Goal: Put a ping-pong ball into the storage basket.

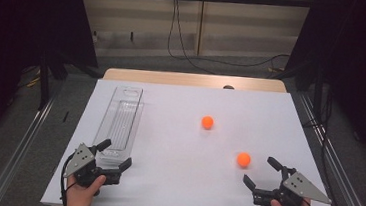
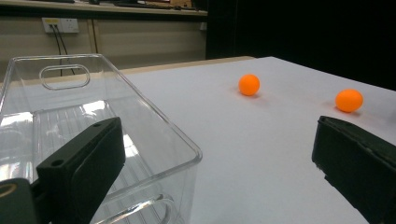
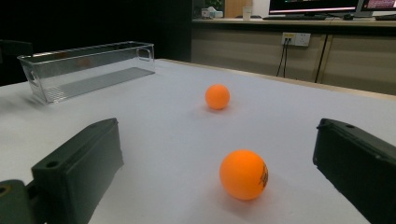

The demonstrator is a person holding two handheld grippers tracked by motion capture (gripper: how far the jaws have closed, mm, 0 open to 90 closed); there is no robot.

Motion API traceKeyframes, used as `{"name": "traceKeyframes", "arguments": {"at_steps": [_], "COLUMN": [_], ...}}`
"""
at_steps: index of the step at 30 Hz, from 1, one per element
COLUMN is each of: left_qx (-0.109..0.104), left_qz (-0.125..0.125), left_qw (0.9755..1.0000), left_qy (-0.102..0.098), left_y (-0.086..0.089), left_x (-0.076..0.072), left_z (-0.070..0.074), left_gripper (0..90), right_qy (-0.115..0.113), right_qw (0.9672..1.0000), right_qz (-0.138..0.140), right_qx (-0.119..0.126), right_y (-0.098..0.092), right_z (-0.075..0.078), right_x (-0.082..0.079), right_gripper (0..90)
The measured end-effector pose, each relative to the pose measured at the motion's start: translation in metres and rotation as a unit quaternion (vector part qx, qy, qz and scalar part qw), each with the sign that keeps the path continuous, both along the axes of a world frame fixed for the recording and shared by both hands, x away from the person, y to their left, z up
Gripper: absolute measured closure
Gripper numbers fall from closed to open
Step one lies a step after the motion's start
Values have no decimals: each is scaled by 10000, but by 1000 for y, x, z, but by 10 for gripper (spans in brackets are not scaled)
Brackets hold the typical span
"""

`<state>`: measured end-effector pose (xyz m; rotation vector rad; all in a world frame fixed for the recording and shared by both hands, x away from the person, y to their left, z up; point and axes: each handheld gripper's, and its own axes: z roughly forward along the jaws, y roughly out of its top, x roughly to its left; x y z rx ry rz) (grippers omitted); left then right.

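High view, left to right: left gripper (image 1: 114, 159), jaws wide apart, sits at the clear bin (image 1: 121, 122)'s near end; right gripper (image 1: 262, 172), also apart, faces the near orange ball (image 1: 244, 159). Looks like pre-grasp, so next it needs to straddle that ball.

The long clear plastic bin (image 1: 120, 122) is glossy, its floor ribbed. Two smooth orange plastic balls (image 1: 207, 122) (image 1: 243, 160) look matt, like the white desk (image 1: 179, 183) top. Each matt black plastic gripper (image 1: 112, 155) (image 1: 261, 173) carries a dull grey metal plate.
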<state>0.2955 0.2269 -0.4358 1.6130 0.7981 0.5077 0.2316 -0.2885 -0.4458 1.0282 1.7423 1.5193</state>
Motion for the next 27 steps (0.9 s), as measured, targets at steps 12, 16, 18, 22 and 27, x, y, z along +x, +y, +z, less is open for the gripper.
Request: {"name": "traceKeyframes", "arguments": {"at_steps": [12,16,18,22,27], "left_qx": [12,18,31,23,-12], "left_qz": [-62,-136,-188,-207,-265], "left_qw": [10000,9999,9998,9998,9996], "left_qy": [-11,-2,-27,-36,-17], "left_y": [-1,-5,-7,-10,-14], "left_x": [-1,-1,0,0,0], "left_z": [1,0,1,1,1], "left_gripper": [27,26,26,26,26], "right_qy": [-28,-26,-30,-44,-44], "right_qw": [10000,10000,10000,10000,10000], "right_qz": [-17,-16,-21,-10,8], "right_qx": [-17,-7,-9,-11,-7], "right_y": [1,1,1,0,1], "right_z": [0,0,0,1,0], "right_x": [1,0,0,0,1], "right_gripper": [8,8,8,9,9]}}
